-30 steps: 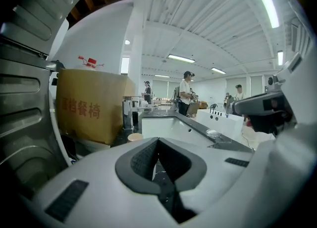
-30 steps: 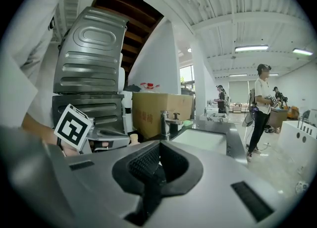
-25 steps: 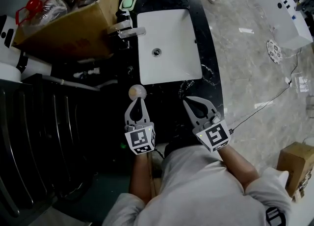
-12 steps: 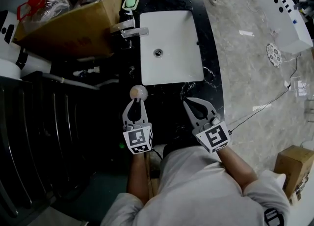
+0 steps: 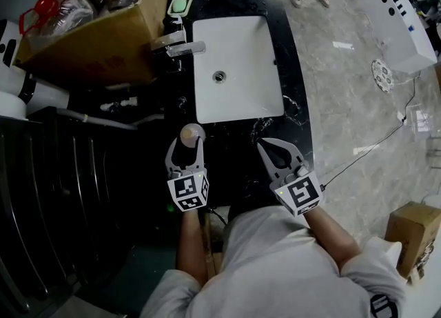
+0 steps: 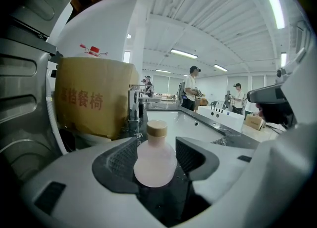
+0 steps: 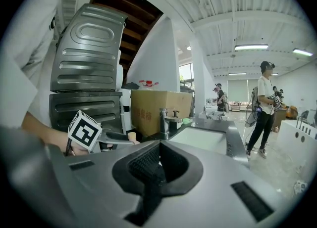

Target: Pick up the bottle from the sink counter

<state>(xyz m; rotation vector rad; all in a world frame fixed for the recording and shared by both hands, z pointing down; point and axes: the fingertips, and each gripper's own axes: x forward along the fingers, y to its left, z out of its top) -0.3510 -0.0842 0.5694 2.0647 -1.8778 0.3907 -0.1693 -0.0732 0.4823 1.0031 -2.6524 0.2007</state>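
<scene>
Bottle upright on black tabletop, just off sink's near-left corner. Left gripper low and level with bottle, fingers opening, one each side of round belly, pads not pressing. Wide spread likely meant to clear widest part before squeeze. Bottle not yet lifted. Right gripper to right, fingers clenched together on nothing, parked aside, probably to leave left free lane. Box and faucet far-left, well apart from bottle.
</scene>
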